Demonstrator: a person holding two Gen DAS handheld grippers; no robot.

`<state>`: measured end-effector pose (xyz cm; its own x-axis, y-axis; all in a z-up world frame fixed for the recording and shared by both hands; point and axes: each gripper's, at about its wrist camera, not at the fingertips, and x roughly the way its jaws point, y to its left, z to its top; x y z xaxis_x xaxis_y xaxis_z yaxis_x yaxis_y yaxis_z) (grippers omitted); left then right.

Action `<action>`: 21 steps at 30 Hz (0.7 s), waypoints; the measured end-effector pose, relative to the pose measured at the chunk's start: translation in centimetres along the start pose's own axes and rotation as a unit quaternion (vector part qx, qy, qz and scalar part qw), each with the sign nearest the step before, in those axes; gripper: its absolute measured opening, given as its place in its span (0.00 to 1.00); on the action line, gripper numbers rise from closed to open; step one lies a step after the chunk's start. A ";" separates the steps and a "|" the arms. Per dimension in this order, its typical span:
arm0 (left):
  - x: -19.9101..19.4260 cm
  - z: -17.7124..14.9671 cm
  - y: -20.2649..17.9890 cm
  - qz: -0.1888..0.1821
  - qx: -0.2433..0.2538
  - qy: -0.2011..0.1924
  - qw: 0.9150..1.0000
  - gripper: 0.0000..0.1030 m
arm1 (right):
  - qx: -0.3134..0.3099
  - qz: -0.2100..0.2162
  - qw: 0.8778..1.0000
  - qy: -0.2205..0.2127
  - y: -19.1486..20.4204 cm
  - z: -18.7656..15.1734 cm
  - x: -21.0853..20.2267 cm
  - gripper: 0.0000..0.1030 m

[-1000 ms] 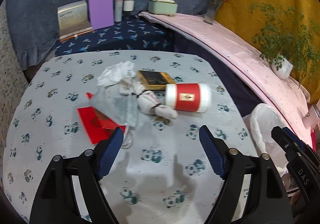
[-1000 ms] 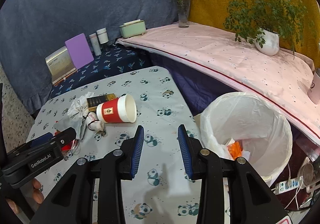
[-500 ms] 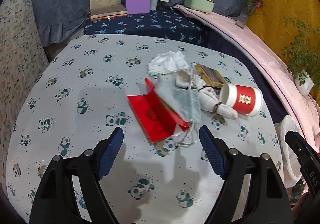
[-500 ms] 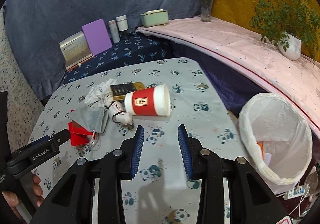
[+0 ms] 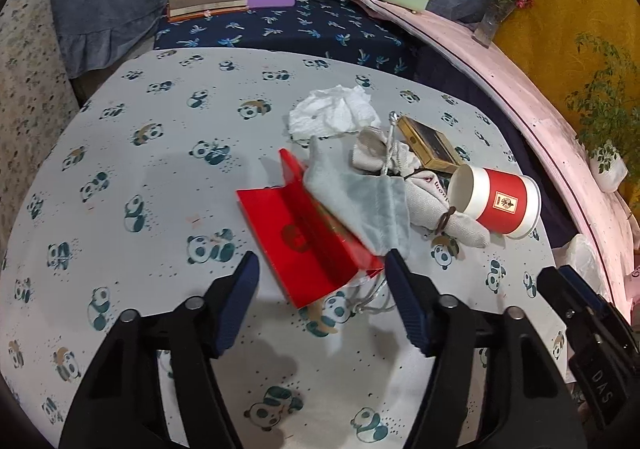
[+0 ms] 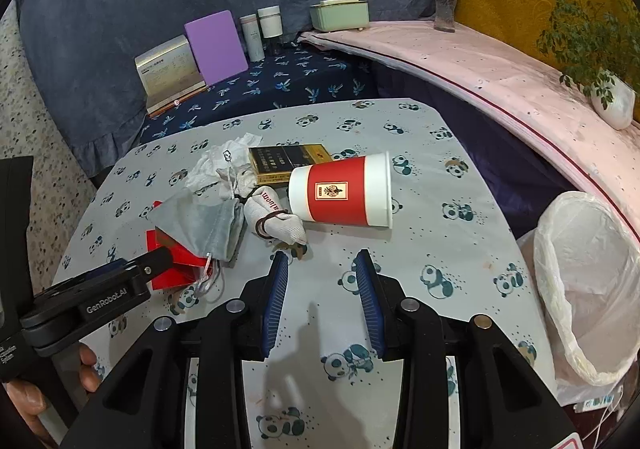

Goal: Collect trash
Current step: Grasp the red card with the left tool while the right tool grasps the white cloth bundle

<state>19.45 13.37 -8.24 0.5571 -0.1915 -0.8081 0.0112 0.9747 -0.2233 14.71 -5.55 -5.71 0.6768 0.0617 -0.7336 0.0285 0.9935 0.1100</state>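
L tongs (image 5: 322, 273) closing round red card (image 5: 304, 245); R tongs (image 6: 322, 269) spread, cup (image 6: 340, 195) just ahead.

On the panda-print table (image 5: 160, 177) lay one red paper cup (image 5: 496, 205); one red envelope (image 5: 296, 245); one grey pouch (image 5: 360, 201); one crumpled tissue (image 5: 332, 115); one dark box (image 5: 430, 143); two grippers showed.
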 end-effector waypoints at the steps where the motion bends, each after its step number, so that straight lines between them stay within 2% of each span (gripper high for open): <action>1: 0.3 0.1 -0.1 -0.001 0.002 0.005 1.000 0.46 | 0.000 0.003 1.000 0.002 0.1 0.1 0.3 0.34; 5: 0.6 0.0 0.2 -0.018 0.000 0.019 1.000 0.13 | -0.005 0.014 1.000 0.008 1.0 0.7 1.7 0.34; 11: -0.3 -0.1 1.1 -0.018 0.000 0.012 1.000 0.04 | -0.019 0.028 0.999 0.022 2.4 1.1 4.4 0.34; 21: -1.3 0.8 3.0 -0.005 -0.021 -0.002 1.000 0.03 | -0.041 0.029 0.998 0.039 2.9 2.0 8.0 0.34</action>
<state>19.40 16.60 -7.42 0.5598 -0.2013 -0.8038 -0.0180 0.9668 -0.2547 21.66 -2.34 -9.89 0.6157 0.1230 -0.7783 -0.0716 0.9924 0.1002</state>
